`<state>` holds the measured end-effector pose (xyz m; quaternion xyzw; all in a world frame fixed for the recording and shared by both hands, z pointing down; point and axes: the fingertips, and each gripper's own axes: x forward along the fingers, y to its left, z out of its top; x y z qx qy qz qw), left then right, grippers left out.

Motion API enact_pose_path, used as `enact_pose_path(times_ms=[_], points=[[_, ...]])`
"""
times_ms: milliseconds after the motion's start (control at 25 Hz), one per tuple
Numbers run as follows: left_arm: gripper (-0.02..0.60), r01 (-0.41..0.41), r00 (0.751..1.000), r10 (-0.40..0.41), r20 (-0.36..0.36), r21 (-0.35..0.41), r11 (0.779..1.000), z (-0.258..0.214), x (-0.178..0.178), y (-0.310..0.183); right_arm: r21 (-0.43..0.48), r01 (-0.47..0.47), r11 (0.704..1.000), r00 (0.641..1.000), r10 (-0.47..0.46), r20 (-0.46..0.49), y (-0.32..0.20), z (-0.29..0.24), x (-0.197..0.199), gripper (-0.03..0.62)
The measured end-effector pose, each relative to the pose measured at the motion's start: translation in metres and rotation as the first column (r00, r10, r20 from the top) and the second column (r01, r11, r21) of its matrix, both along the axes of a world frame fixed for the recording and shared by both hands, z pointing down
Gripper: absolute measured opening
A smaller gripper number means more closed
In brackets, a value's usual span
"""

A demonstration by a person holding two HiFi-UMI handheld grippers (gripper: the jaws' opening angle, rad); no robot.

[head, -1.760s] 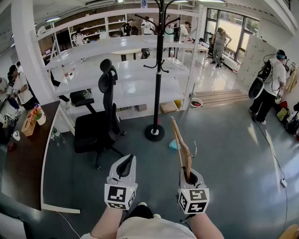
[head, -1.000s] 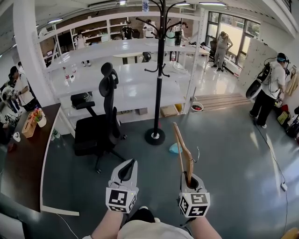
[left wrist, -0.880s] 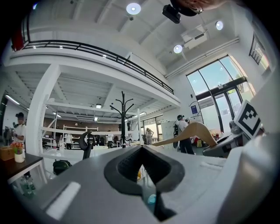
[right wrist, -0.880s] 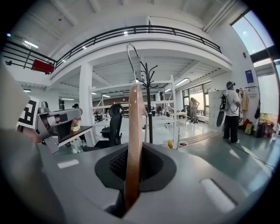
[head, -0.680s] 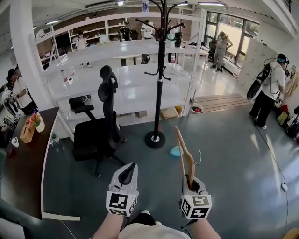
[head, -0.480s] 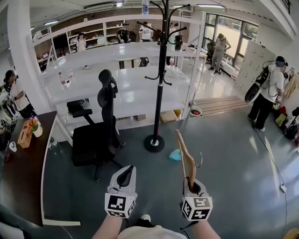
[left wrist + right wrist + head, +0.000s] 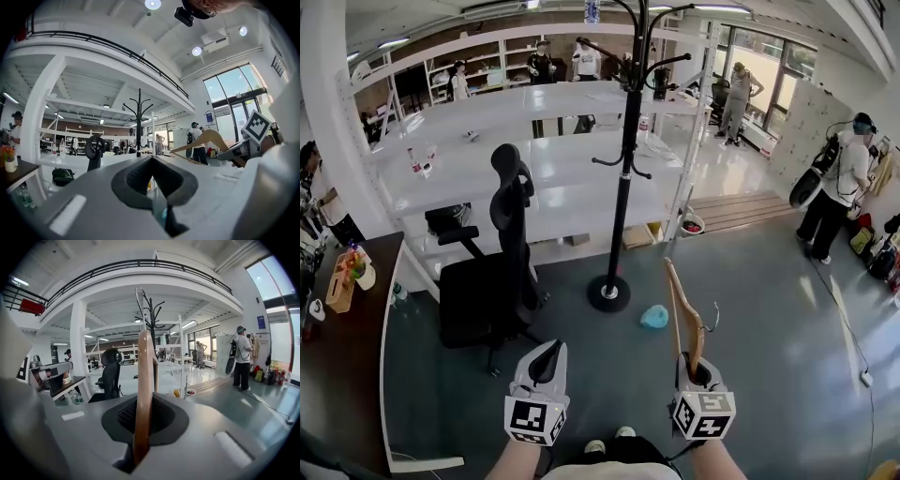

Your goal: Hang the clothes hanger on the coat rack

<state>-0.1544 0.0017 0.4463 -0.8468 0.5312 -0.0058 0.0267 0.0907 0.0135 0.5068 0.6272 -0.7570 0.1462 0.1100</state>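
A wooden clothes hanger (image 7: 684, 314) stands upright in my right gripper (image 7: 697, 373), which is shut on its lower end. Its metal hook (image 7: 710, 322) points right. In the right gripper view the hanger (image 7: 143, 394) rises edge-on between the jaws. The black coat rack (image 7: 623, 178) stands on the floor ahead on a round base (image 7: 608, 292), a little left of the hanger; its top hooks reach the frame's upper edge. My left gripper (image 7: 546, 361) is held low beside the right one, shut on nothing. The left gripper view shows the coat rack (image 7: 138, 122) ahead and the hanger (image 7: 211, 138) to the right.
A black office chair (image 7: 492, 281) stands left of the rack. White shelving (image 7: 534, 103) runs behind both. A dark desk (image 7: 337, 366) lines the left edge. A small blue object (image 7: 654, 317) lies on the floor near the rack's base. A person (image 7: 839, 178) stands at the far right.
The view has moved closer to the coat rack, whose base sits lower in the frame. Both grippers sit a little lower. The hanger stays in the right gripper.
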Motion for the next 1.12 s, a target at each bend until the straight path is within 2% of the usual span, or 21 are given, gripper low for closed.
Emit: enact_pose_path(times_ms=[320, 800, 1120], points=[[0.0, 0.043, 0.999, -0.043, 0.004, 0.017, 0.999, 0.007, 0.001, -0.08, -0.004, 0.004, 1.0, 1.0, -0.004, 0.018, -0.087, 0.013, 0.014, 0.035], [0.0, 0.098, 0.995, -0.098, -0.006, 0.086, 0.991, -0.011, 0.051, -0.226, 0.048, 0.047, 0.998, 0.999, -0.048, 0.022, -0.251, -0.001, 0.068, 0.035], [0.0, 0.099, 0.995, -0.099, 0.002, 0.064, 0.993, -0.003, 0.073, -0.301, 0.046, 0.052, 0.998, 0.998, -0.053, 0.019, -0.335, -0.005, 0.093, 0.035]])
